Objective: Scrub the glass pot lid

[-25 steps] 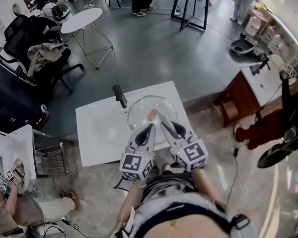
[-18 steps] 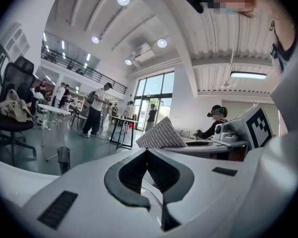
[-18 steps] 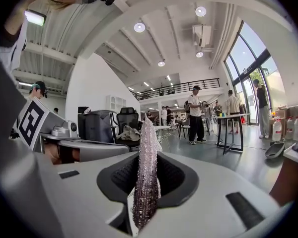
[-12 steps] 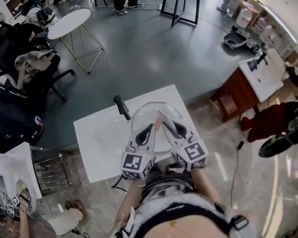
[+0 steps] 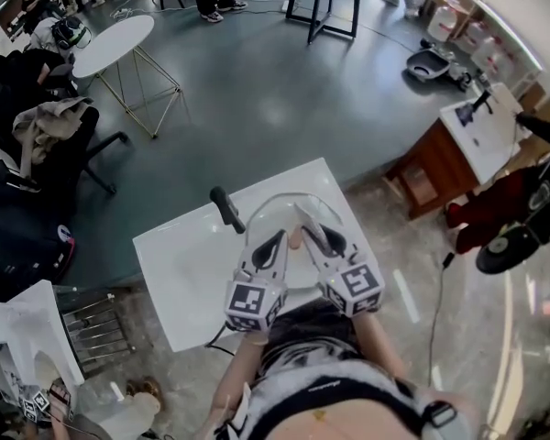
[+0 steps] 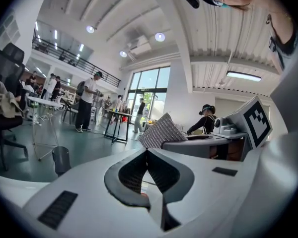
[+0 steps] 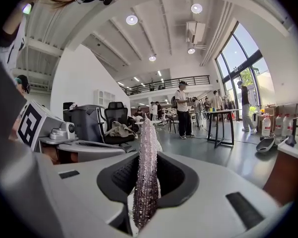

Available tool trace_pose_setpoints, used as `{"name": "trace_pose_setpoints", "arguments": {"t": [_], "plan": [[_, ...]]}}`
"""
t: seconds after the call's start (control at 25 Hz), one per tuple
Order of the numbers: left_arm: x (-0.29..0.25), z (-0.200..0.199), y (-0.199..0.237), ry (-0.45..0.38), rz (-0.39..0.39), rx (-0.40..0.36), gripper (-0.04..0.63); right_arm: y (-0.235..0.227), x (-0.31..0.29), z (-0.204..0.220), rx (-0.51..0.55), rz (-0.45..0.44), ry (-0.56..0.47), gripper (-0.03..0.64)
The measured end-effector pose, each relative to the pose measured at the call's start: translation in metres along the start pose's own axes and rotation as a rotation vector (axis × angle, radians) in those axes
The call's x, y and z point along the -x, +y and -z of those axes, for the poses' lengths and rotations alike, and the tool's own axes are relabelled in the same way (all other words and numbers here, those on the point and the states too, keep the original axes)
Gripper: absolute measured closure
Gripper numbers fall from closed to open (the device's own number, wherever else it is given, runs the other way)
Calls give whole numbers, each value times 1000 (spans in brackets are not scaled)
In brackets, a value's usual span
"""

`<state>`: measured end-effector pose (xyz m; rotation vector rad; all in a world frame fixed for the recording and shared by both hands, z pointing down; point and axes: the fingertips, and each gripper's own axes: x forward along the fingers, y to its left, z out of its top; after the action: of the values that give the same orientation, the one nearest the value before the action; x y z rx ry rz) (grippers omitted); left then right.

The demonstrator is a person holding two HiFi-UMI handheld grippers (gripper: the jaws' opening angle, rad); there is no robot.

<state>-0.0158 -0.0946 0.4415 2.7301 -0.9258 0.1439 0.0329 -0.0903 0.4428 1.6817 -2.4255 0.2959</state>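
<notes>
The round glass pot lid point(image 5: 268, 211) lies on the white table point(image 5: 179, 255), with a pinkish knob point(image 5: 293, 238) at its middle. Both grippers reach over it from the near side. My left gripper point(image 5: 277, 238) is shut just left of the knob; in the left gripper view its tips point(image 6: 147, 155) meet, and only a small pink bit shows low in the hollow. My right gripper point(image 5: 304, 220) is shut on a silvery scrub cloth point(image 7: 147, 157), which stands up between the jaws. From the left gripper view the same cloth point(image 6: 161, 130) shows as a grey woven flap.
A black upright handle point(image 5: 225, 209) stands on the table left of the lid. A wooden cabinet point(image 5: 445, 168) stands to the right and a round white side table point(image 5: 110, 44) at the far left. People stand at the back of the hall.
The head view has shifted, so the table and floor sit differently in the picture. Both grippers keep their pose over the lid, each still shut.
</notes>
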Motion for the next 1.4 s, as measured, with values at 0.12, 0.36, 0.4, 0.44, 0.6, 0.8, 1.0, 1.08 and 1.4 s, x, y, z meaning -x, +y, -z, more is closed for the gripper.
{"name": "trace_pose_setpoints", "arguments": {"t": [0.12, 0.36, 0.4, 0.44, 0.6, 0.8, 1.0, 1.08, 1.4], "plan": [[-5, 6, 2, 16, -7, 2, 598, -6, -2, 3, -5, -6, 3, 532], [-19, 11, 4, 38, -61, 19, 598, -25, -8, 10, -23, -53, 50, 532], [-22, 12, 6, 43, -76, 19, 598, -30, -10, 10, -18, -57, 49, 532], [-24, 13, 8, 49, -92, 19, 598, -35, -12, 9, -13, -61, 48, 532], [-37, 23, 13, 69, -130, 18, 591, -54, -19, 12, -6, -89, 76, 532], [-52, 38, 9, 101, -138, 49, 591, -65, -21, 24, -21, -112, 135, 532], [-61, 61, 11, 146, -129, 26, 589, -72, -26, 39, -29, -115, 167, 532], [-64, 73, 9, 169, -121, 39, 589, -74, -27, 47, -24, -114, 183, 532], [-69, 102, 14, 223, -106, 50, 577, -77, -34, 78, -24, -90, 253, 532]]}}
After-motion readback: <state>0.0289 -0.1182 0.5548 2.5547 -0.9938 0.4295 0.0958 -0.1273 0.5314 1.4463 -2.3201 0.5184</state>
